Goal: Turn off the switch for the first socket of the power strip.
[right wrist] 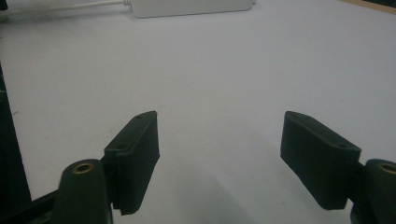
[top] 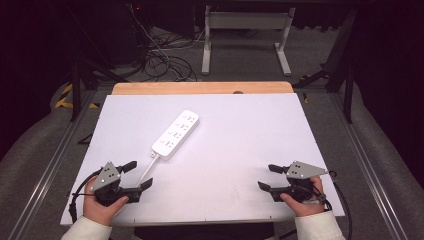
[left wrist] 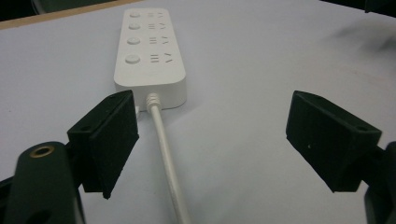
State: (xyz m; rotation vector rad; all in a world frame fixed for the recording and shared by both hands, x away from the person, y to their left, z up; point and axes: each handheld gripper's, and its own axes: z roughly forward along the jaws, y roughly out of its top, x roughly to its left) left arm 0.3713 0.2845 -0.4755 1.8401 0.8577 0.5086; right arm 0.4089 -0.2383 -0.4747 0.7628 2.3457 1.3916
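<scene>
My left gripper (top: 136,178) has its fingers wide around the white cable (left wrist: 164,154), not yet gripping; the power strip (top: 176,134) lies untouched mid-worktop (top: 240,165). Right gripper (top: 266,177) waits, fingers wide, empty.

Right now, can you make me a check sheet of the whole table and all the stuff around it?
Surface: white board on a wooden table, flat and bare apart from the strip.
Job's things: white power strip lying flat and slanted, its white cord running toward the left tool.
Clutter: nothing seen.
Grippers: left tool open, the cord passing between its jaws, pads not pressing it; right tool open, holding nothing, apart from the strip.
Cables: black cable trails from the left tool; loose wires on the floor.
Surroundings: grey floor, white table legs behind, dark room.
</scene>
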